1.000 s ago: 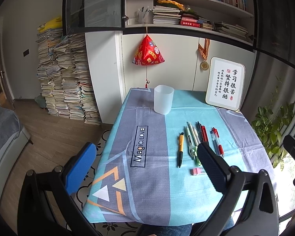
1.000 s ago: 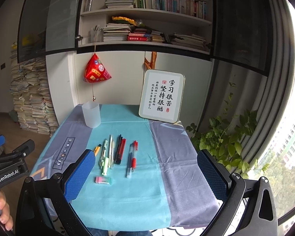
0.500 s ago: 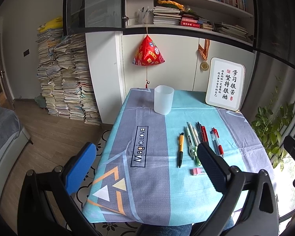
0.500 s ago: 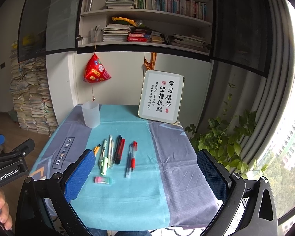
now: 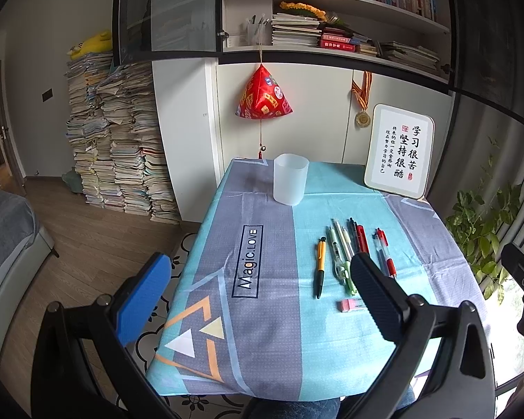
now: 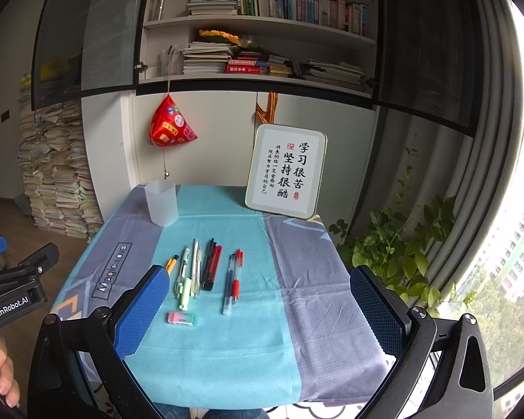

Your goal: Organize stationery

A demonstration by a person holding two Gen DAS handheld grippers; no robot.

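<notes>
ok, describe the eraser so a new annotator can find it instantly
Start at the frosted cup at the table's far end, then come down the teal stripe to the row of pens. The eraser lies just nearer than the pens: a short pink-and-mint block, the only thing there that is not long and thin.

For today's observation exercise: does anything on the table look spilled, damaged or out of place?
Nothing stands out. The cup stands upright and empty at the far end of the table; the pens lie roughly parallel in a row, with the eraser flat in front of them. Both grippers, left and right, hang open above the near edge.
</notes>
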